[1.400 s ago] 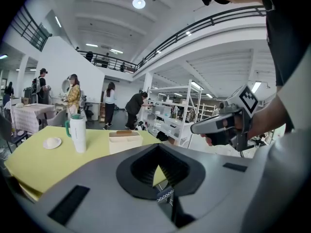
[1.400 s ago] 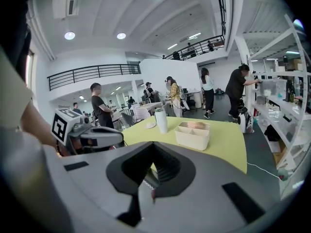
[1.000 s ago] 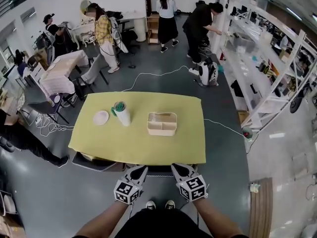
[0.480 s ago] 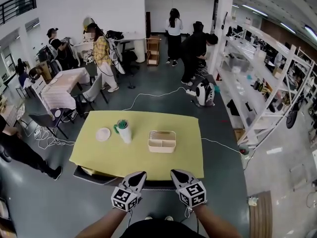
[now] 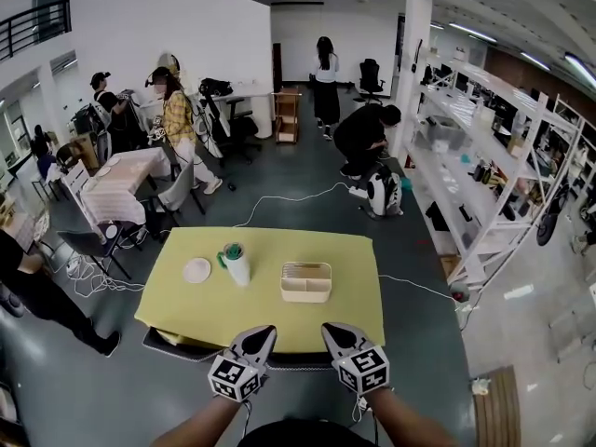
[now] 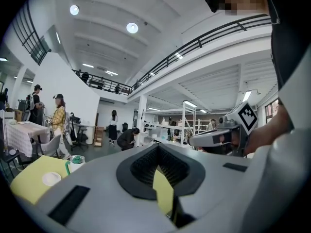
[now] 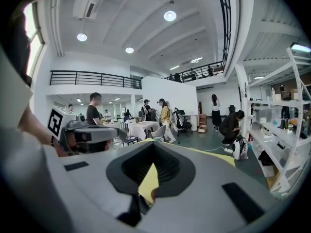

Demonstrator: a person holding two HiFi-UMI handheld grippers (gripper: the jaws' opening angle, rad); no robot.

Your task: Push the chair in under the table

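The table (image 5: 354,296) wears a yellow cloth and fills the middle of the head view. Only a dark strip of the chair (image 5: 296,356) shows at the table's near edge; the rest is hidden under the table. My left gripper (image 5: 264,331) and right gripper (image 5: 329,328) hover side by side over that edge, apart from the chair. Both are shut with nothing in them. In the left gripper view the left gripper (image 6: 156,147) has its jaws together, with the yellow cloth (image 6: 163,192) behind. The right gripper (image 7: 154,148) looks the same in its own view.
A white plate (image 5: 196,270), a white cup with a green lid (image 5: 236,264) and a beige tray (image 5: 306,282) stand on the table. A dark object (image 5: 177,346) juts from under its left near corner. Shelving (image 5: 484,203) lines the right; several people stand beyond.
Both grippers have risen from the chair's back and stay shut. The head view has lifted: more of the room shows and my shoes have left the picture.
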